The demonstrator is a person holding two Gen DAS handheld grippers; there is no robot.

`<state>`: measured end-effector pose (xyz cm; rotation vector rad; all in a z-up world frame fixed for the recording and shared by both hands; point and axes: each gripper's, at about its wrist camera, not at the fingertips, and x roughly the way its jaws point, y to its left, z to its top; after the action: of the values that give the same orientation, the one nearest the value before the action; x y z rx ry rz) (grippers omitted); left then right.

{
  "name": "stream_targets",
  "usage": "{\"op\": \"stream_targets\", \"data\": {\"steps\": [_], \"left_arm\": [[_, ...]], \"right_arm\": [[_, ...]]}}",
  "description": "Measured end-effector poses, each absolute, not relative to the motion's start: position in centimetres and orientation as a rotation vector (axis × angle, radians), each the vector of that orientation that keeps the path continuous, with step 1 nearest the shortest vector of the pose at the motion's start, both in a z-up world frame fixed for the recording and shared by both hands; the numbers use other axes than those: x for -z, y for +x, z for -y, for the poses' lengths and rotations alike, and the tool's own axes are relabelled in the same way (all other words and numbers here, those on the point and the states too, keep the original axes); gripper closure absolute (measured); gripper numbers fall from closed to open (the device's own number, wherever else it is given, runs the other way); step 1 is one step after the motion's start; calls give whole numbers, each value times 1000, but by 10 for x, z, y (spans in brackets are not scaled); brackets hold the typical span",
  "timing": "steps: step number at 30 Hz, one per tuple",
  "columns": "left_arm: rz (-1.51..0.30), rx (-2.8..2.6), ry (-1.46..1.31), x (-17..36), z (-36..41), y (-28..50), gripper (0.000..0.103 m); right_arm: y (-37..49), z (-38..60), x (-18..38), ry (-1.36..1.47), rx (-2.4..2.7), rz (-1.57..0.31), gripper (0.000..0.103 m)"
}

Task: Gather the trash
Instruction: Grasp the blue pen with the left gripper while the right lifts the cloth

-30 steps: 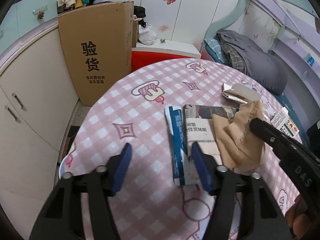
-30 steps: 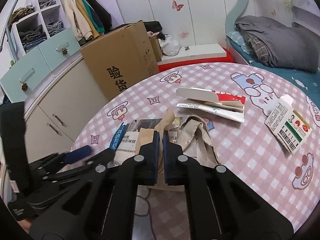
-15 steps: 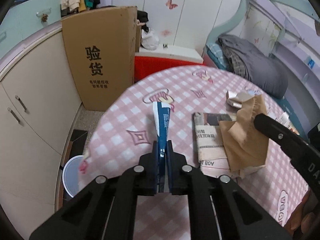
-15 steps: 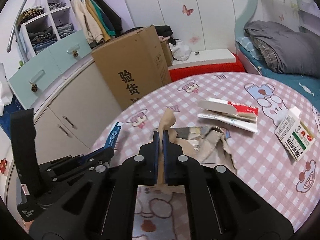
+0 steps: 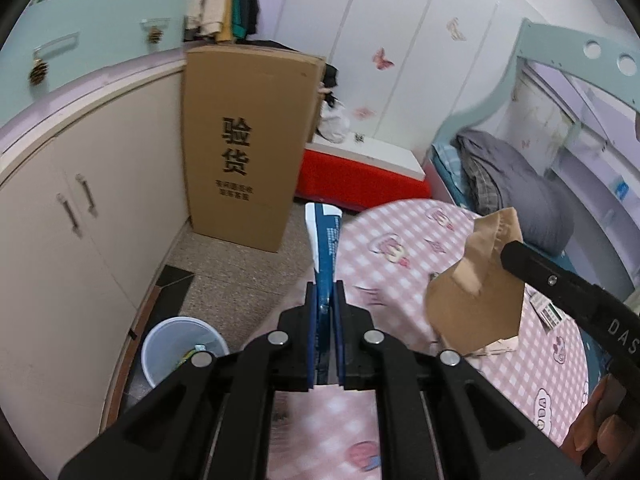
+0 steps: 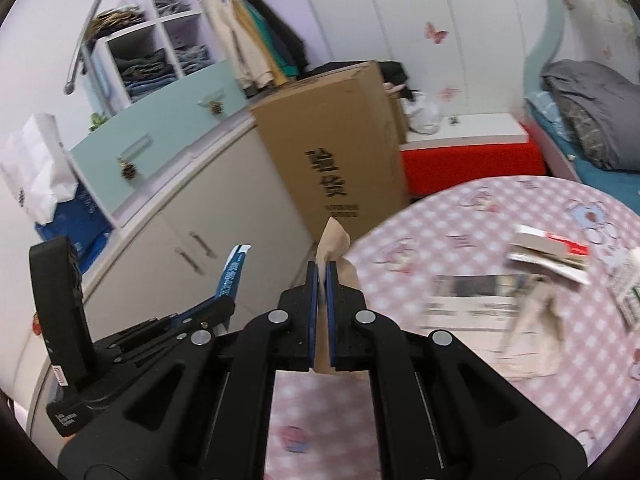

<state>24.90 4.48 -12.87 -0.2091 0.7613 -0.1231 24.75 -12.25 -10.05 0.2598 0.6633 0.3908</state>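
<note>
My left gripper (image 5: 324,292) is shut on a flat blue and white carton (image 5: 323,236), held up over the table's left edge; the same carton (image 6: 231,270) shows at the left in the right wrist view. My right gripper (image 6: 322,276) is shut on a tan paper bag (image 6: 334,240), lifted off the table; in the left wrist view that bag (image 5: 476,284) hangs at the right. On the floor below the table's left edge stands a white bin (image 5: 180,348) with some scraps in it.
A round table with a pink checked cloth (image 6: 460,248) holds a newspaper (image 6: 468,300), a red and white box (image 6: 552,252) and a beige crumpled bag (image 6: 536,340). A tall cardboard box (image 5: 248,152) and cream cabinets (image 5: 80,232) border the floor. A bed (image 5: 520,184) lies behind the table.
My left gripper closed on the blue carton and lifted it off the table toward the left. My right gripper rose with the tan bag, also swinging left over the table's edge.
</note>
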Motion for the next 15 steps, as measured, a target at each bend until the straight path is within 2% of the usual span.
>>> {"op": "stream_targets", "data": {"steps": [8, 13, 14, 15], "left_arm": [[-775, 36, -287, 143, -122, 244, 96], [-831, 33, -292, 173, -141, 250, 96], [-840, 36, -296, 178, -141, 251, 96], [-854, 45, -302, 184, -141, 254, 96]], "right_arm": [[271, 33, 117, 204, -506, -731, 99], [275, 10, 147, 32, -357, -783, 96], [275, 12, 153, 13, -335, -796, 90], [276, 15, 161, 11, -322, -815, 72]]}}
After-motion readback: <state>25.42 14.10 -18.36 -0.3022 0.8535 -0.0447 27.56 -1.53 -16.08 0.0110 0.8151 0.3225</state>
